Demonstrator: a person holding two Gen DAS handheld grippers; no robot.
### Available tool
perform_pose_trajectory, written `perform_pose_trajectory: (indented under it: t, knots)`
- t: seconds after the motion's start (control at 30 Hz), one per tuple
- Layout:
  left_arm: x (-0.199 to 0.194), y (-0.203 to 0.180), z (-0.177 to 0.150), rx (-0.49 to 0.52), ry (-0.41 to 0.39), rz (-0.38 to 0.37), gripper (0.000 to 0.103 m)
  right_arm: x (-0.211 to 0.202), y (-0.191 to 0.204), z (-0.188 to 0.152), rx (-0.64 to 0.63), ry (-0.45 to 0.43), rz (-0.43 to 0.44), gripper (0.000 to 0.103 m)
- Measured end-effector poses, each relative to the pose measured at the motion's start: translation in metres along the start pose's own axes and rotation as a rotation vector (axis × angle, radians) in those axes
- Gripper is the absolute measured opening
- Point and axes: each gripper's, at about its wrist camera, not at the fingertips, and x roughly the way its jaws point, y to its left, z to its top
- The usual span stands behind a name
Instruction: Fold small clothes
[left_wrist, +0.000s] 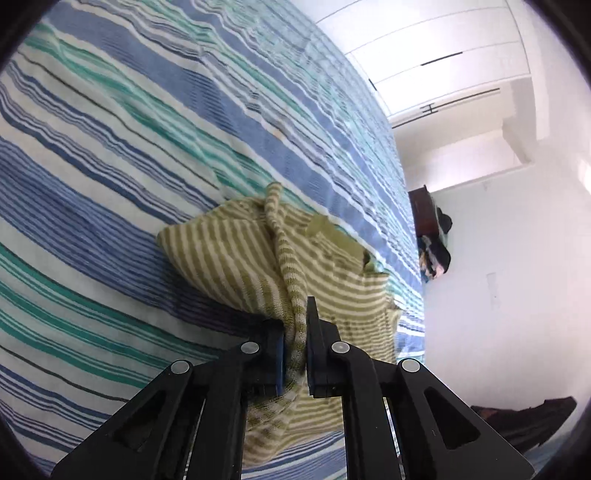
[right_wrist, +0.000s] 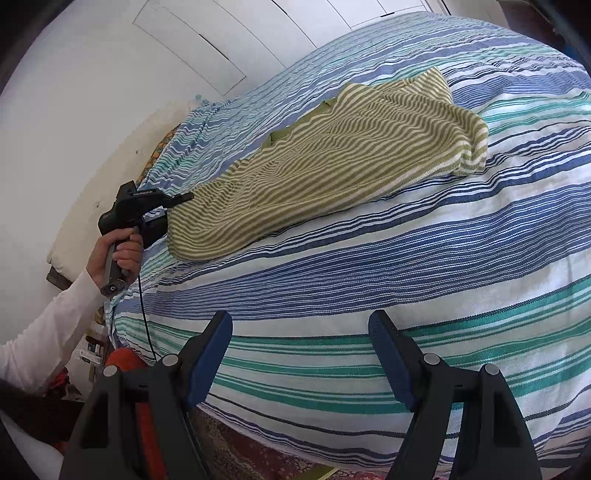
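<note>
A small green-and-cream striped shirt (right_wrist: 332, 155) lies on the striped bedspread (right_wrist: 369, 295), partly folded, its collar towards the far side. My left gripper (left_wrist: 295, 332) is shut on a bunched edge of the striped shirt (left_wrist: 236, 254) and lifts it a little off the bed. In the right wrist view the left gripper (right_wrist: 177, 206) shows at the shirt's left end, held by a hand. My right gripper (right_wrist: 299, 328) is open and empty, over the near edge of the bed, well short of the shirt.
The bed's left edge (right_wrist: 122, 295) drops to a cluttered floor with red items (right_wrist: 125, 362). White wardrobe doors (right_wrist: 177, 48) stand behind the bed. A dark piece of furniture with clothes (left_wrist: 432, 229) stands beyond the bed's far end.
</note>
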Motion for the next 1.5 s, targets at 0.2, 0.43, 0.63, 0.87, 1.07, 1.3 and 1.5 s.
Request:
perform_pose_trajectory:
  t: [0.2, 0.43, 0.63, 0.87, 1.07, 1.3, 1.5]
  knots:
    - [0.045, -0.110, -0.004, 0.099, 0.010, -0.057, 0.006, -0.013, -0.010, -0.001, 0.024, -0.068, 0.035, 0.076]
    - [0.162, -0.204, -0.053, 0.236, 0.088, -0.007, 0.006, -0.032, -0.023, -0.010, 0.061, -0.121, 0.075, 0.076]
    - [0.240, -0.231, -0.099, 0.316, 0.153, 0.094, 0.006, -0.037, -0.034, -0.011, 0.084, -0.130, 0.108, 0.076]
    - [0.299, -0.257, -0.144, 0.560, 0.264, 0.266, 0.056, -0.035, -0.046, -0.013, 0.131, -0.130, 0.147, 0.076]
    - [0.263, -0.280, -0.155, 0.577, 0.316, 0.022, 0.073, -0.036, -0.046, -0.010, 0.142, -0.136, 0.141, 0.076]
    - [0.139, -0.224, -0.150, 0.632, 0.089, 0.136, 0.080, -0.065, -0.054, 0.016, 0.136, -0.257, 0.086, 0.075]
    - [0.100, -0.146, -0.187, 0.637, 0.130, 0.218, 0.080, -0.039, -0.090, 0.080, 0.291, -0.171, 0.205, 0.055]
